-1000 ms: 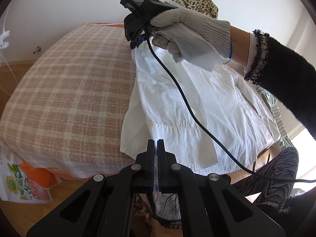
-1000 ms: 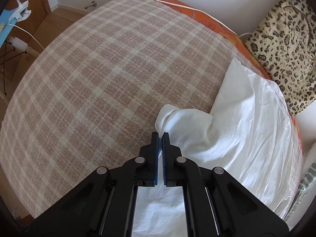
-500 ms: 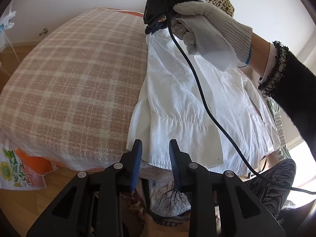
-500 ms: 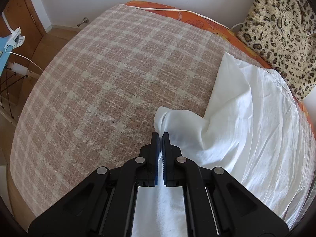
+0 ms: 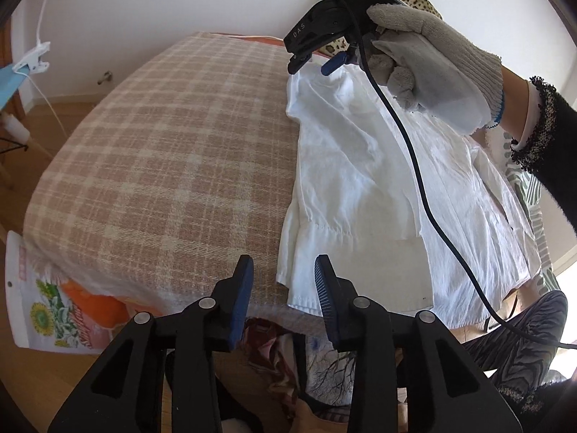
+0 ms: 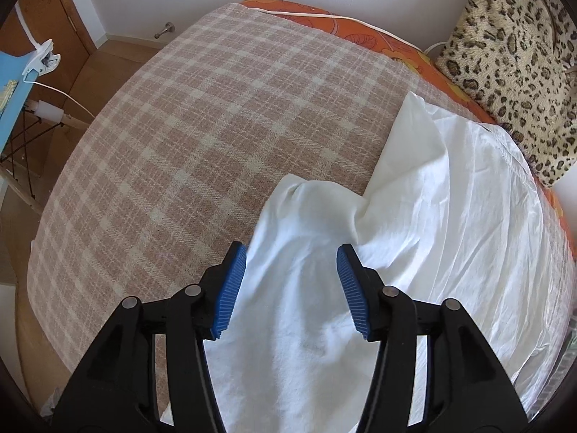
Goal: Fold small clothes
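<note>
A white garment (image 5: 364, 180) lies on the right half of a pink plaid blanket (image 5: 173, 166), its left side folded over itself. My left gripper (image 5: 283, 270) hovers at the garment's near hem. Its jaws are opening, with only the hem edge below them. A gloved hand (image 5: 432, 61) holds my right gripper (image 5: 312, 66) above the garment's far corner. In the right wrist view, the right gripper (image 6: 292, 252) hangs over the folded white garment (image 6: 432, 216). These jaws are opening too. The cloth lies loose under them, and neither blue pad presses it.
A leopard-print cushion (image 6: 512, 72) leans on the wall at the bed's far right, beside an orange sheet (image 6: 360, 36). A black cable (image 5: 414, 166) trails across the garment. A sunflower-print bag (image 5: 47, 317) sits below the bed's near edge. At far left stands a blue board (image 6: 14, 90).
Both grippers went from shut to open. The right one let go of the pinched cloth, which dropped flat onto the garment, and lifted a little. The left jaws spread at the hem.
</note>
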Demonstrator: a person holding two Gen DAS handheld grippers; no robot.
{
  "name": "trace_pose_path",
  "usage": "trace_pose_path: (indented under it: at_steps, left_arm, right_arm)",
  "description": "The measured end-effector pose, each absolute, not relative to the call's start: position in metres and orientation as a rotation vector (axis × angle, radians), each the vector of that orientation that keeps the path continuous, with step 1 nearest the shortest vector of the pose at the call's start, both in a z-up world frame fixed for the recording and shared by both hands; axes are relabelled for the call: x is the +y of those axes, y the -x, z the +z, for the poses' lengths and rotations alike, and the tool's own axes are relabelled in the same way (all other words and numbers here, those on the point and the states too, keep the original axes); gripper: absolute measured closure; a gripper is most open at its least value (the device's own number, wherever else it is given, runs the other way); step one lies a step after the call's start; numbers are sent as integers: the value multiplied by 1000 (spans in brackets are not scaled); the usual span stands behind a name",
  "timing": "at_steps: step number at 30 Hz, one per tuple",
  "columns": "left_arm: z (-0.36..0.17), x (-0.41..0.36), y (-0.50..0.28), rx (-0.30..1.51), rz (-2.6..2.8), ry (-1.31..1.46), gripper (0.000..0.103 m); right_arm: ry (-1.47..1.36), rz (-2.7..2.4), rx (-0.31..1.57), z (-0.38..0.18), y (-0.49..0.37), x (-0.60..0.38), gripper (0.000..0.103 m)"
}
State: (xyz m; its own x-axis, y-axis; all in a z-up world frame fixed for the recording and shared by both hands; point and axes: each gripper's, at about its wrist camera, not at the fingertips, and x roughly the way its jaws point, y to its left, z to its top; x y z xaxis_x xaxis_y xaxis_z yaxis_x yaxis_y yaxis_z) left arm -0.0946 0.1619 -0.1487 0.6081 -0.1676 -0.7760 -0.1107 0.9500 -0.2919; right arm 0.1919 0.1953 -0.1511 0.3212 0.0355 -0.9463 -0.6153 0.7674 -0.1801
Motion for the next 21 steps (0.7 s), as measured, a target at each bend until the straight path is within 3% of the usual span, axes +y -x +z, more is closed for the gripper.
trace_pose_path:
  at_steps: [7, 13, 21]
  left_arm:
    - [-165, 166, 83, 978, -89, 443, 69]
    - [-166, 169, 83, 983, -90, 500, 69]
    - [-162, 164, 84, 997, -56, 542, 69]
  right_arm:
    - [643, 595, 1283, -140, -139, 128, 47]
    - [810, 530, 1242, -159, -96, 59, 47]
    - [610, 674, 1331, -139, -58, 29, 47]
